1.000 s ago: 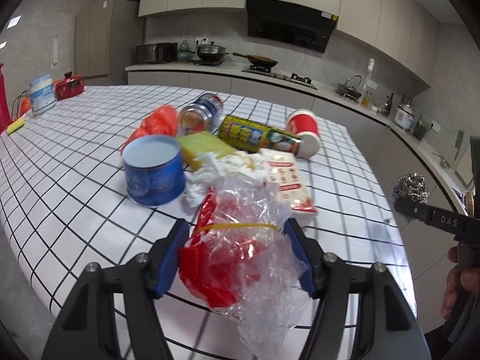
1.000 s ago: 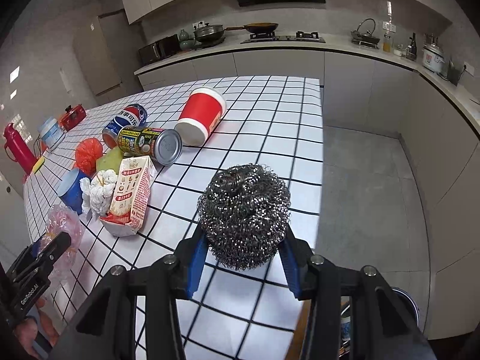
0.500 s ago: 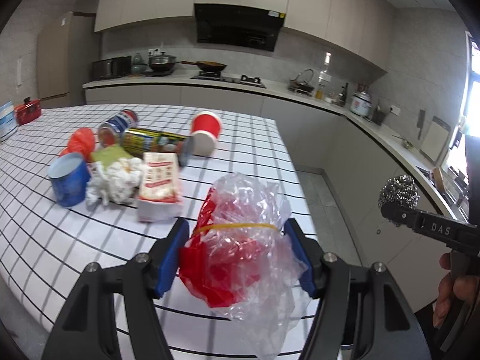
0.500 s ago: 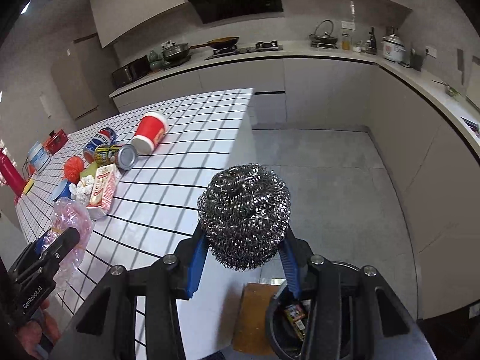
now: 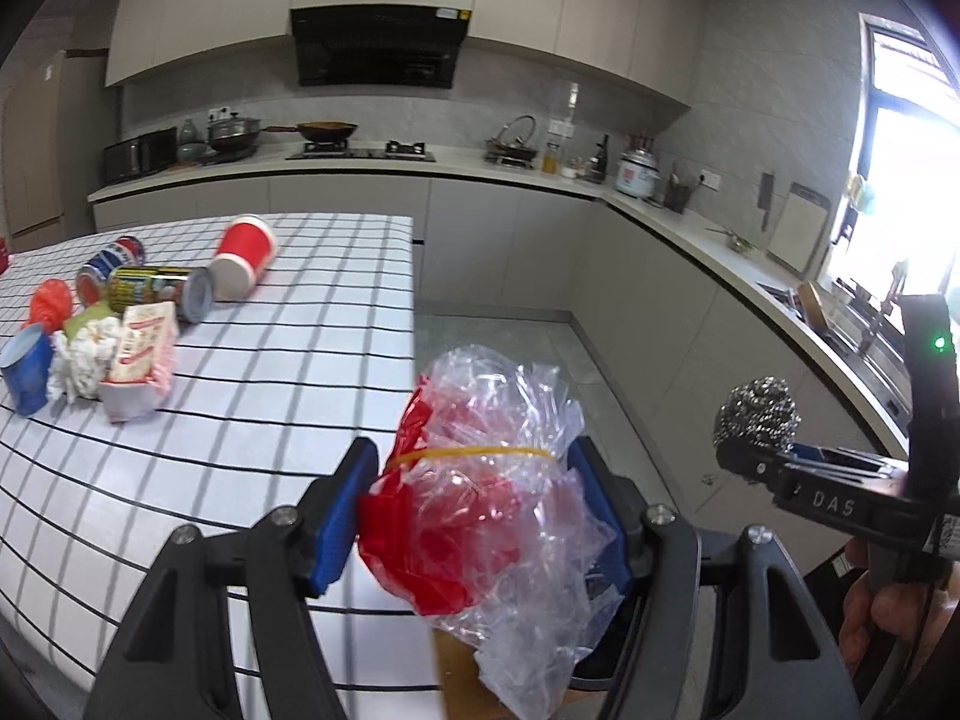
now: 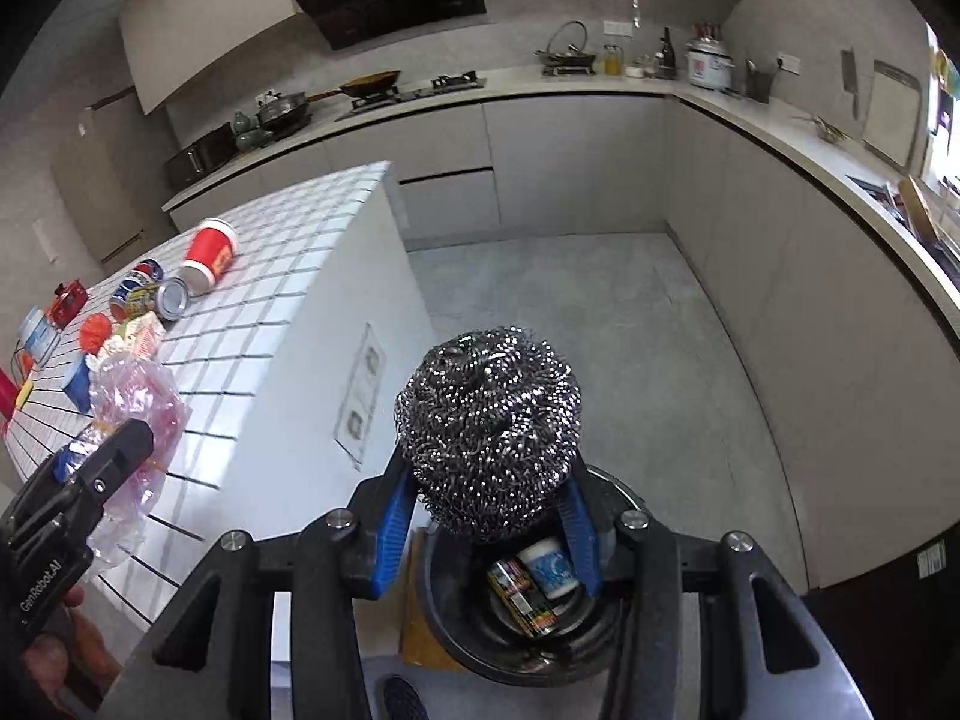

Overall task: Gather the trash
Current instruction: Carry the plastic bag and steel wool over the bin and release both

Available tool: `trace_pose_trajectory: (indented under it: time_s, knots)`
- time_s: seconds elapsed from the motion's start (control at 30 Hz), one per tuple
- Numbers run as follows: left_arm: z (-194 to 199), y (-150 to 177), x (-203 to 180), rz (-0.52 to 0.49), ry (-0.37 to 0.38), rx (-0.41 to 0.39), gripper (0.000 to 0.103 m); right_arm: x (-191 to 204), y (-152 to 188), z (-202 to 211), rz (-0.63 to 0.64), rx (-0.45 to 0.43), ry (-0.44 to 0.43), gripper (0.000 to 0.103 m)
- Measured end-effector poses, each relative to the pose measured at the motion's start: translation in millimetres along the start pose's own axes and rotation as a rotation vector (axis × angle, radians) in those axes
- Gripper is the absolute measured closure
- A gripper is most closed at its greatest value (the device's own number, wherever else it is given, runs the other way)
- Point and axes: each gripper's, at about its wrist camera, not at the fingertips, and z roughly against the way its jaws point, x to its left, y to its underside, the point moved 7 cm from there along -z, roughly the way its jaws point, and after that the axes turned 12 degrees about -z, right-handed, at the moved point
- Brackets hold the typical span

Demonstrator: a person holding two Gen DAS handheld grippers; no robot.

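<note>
My left gripper [image 5: 474,516] is shut on a crumpled clear-and-red plastic bag [image 5: 498,480], held past the right edge of the checkered table [image 5: 240,420]. It also shows in the right wrist view [image 6: 135,402]. My right gripper [image 6: 486,516] is shut on a steel wool scrubber [image 6: 489,429], held directly above a black trash bin [image 6: 468,636] on the floor. The bin holds a can [image 6: 522,597] and a small white cup [image 6: 549,567]. The scrubber also shows in the left wrist view [image 5: 757,414].
More trash lies on the table: a red paper cup [image 5: 243,255], two cans [image 5: 162,291], a carton [image 5: 141,354], crumpled tissue [image 5: 78,360], a blue cup [image 5: 27,369], a red net ball [image 5: 51,303]. Kitchen counters [image 6: 780,138] ring the grey floor.
Both grippers have swung right, off the table. The scrubber now hangs over the bin and the bag is past the table's right edge. Both grips unchanged.
</note>
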Motion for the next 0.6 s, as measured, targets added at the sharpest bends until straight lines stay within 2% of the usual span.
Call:
trace_pose_trajectory:
  time_s: [0.23, 0.33, 0.4, 0.47, 0.6]
  knots:
    - [-11.4, 1.6, -53.3, -0.03, 0.055, 0.023, 0.037, -55.3, 23.8, -21.1, -0.047, 0.057, 0.039, 0.055]
    - [-16.5, 2.5, -65.1, -0.051, 0.053, 0.031, 0.037, -67.8, 29.4, -36.1, -0.048, 0.083, 0.045, 0.054]
    - [-23.2, 6.4, -67.8, -0.053, 0.049, 0.047, 0.037, -76.0, 32.2, -50.8, -0.055, 0.096, 0.034, 0.048]
    - [-31.3, 10.6, -70.2, -0.055, 0.041, 0.063, 0.037, -83.4, 38.7, -72.2, -0.036, 0.135, 0.058, 0.028]
    - [-48.0, 26.8, -82.5, -0.057, 0.039, 0.097, 0.037, -108.1, 43.3, -87.4, -0.082, 0.137, 0.078, 0.028]
